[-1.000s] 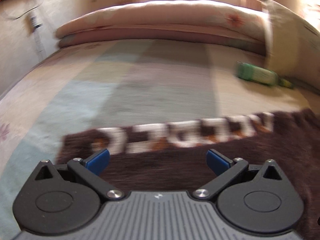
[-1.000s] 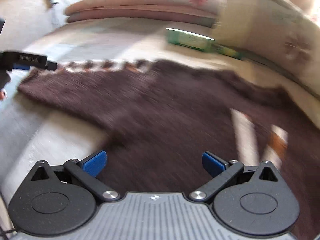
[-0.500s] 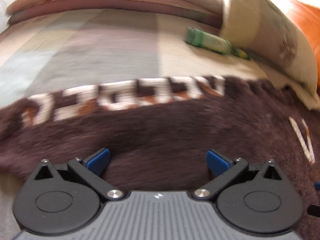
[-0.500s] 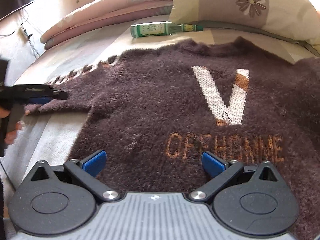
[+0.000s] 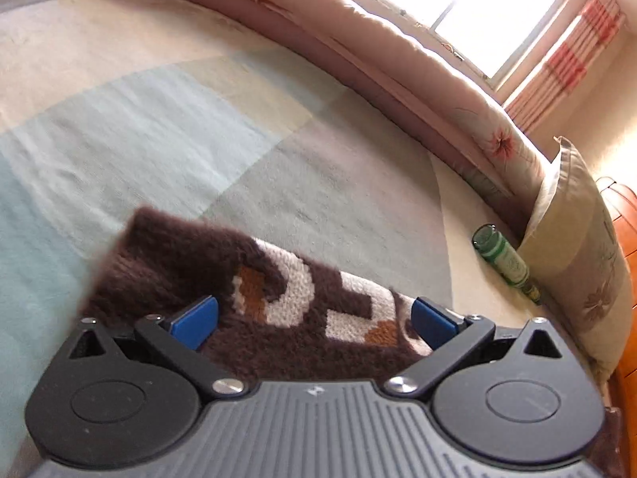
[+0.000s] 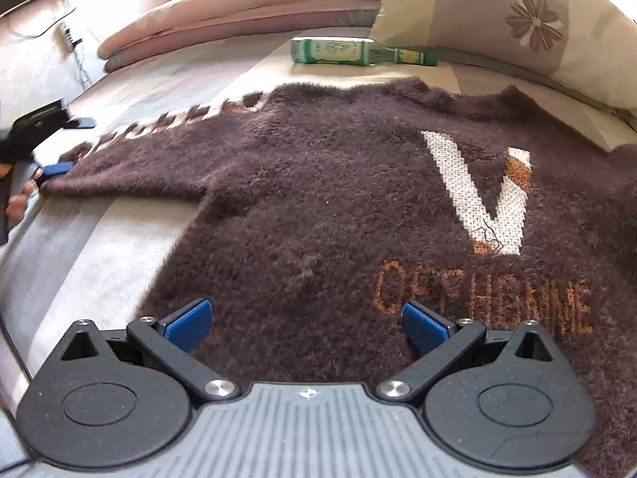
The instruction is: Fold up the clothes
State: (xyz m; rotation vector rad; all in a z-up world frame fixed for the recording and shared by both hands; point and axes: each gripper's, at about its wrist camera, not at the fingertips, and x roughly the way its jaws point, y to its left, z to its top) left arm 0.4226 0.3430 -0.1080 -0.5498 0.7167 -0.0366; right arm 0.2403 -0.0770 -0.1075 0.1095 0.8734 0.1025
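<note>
The left gripper [image 5: 314,320] is spread wide, with nothing clamped; the lettered sleeve [image 5: 254,290] lies between and under its blue pads [image 5: 195,320]. Half a second ago the same camera looked across the sweater's shoulder and chest; now it has been swung out to the sleeve's cuff end, with bare bedspread [image 5: 167,127] beyond. This is judged to be the approach to a sleeve grasp, the first fold not yet begun. In the right view this tool [image 6: 51,135] is seen low at the cuff, one pad [image 6: 57,168] touching the knit, with fingers of the person's hand [image 6: 18,201] beside it.

The right gripper [image 6: 306,324] is likewise wide open and empty, and has been kept almost unmoved over the lower chest, near the orange lettering. The sweater [image 6: 318,199] is spread flat, front up. A green bottle [image 6: 338,52] lies beyond the collar, against a pillow [image 6: 517,20], well apart from both tools.
</note>
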